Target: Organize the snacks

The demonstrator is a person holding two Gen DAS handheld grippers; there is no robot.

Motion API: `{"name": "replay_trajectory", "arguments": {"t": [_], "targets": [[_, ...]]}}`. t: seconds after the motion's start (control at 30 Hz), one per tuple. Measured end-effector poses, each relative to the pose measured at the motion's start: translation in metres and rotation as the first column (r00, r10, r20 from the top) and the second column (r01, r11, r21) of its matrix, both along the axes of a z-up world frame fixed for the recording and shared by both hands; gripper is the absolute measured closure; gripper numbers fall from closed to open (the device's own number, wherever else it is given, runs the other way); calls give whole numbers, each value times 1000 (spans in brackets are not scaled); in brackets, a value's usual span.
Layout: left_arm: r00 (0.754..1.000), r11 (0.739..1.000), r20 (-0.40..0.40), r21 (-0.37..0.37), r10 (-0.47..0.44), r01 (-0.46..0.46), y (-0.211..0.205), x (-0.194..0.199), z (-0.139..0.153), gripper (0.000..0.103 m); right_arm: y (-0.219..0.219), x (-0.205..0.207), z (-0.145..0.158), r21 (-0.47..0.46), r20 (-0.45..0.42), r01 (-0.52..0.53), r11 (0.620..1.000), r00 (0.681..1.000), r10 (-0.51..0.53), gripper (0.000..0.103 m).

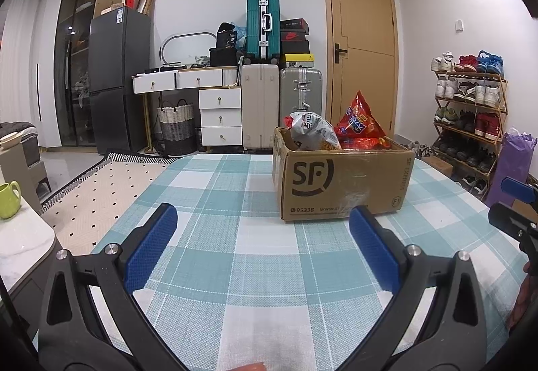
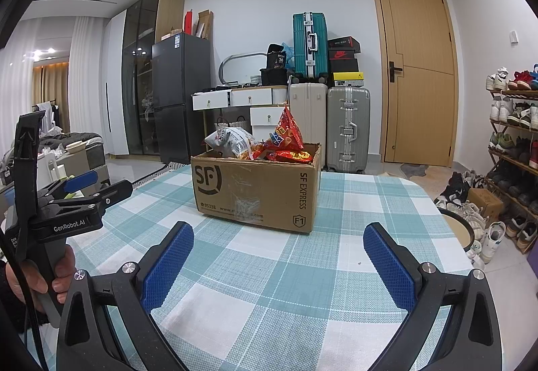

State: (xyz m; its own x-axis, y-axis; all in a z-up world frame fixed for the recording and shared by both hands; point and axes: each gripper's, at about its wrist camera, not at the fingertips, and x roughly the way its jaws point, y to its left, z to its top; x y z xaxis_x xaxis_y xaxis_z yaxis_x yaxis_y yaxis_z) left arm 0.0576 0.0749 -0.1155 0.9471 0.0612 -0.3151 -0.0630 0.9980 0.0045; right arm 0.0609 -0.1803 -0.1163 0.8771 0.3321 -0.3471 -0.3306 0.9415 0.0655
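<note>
A brown SF cardboard box (image 1: pixel 339 182) (image 2: pixel 255 189) stands on the teal-checked tablecloth (image 1: pixel 235 236) (image 2: pixel 302 256). A silver snack bag (image 1: pixel 312 132) (image 2: pixel 228 140) and a red snack bag (image 1: pixel 361 122) (image 2: pixel 287 132) stick out of its open top, with more red packets lower inside. My left gripper (image 1: pixel 262 219) is open and holds nothing, a little short of the box and to its left. My right gripper (image 2: pixel 279 236) is open too, nothing between its pads, just in front of the box. In the right wrist view the left gripper (image 2: pixel 97 186) shows at the left, held by a hand (image 2: pixel 60 273).
Past the table stand suitcases (image 1: pixel 262 109), a white drawer unit (image 1: pixel 220 115), a dark fridge (image 1: pixel 117 78) and a wooden door (image 1: pixel 363 45). A shoe rack (image 1: pixel 470 109) fills the right side. A green mug (image 1: pixel 8 199) sits on a counter at the left.
</note>
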Motion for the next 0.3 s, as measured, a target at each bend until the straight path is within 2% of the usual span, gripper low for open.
{"name": "replay_trajectory", "arguments": {"t": [0.3], "targets": [[1000, 999, -21, -43, 0, -1, 7, 2, -1, 1, 0, 0, 0, 0, 0, -1, 1000, 1000, 1, 0]]}}
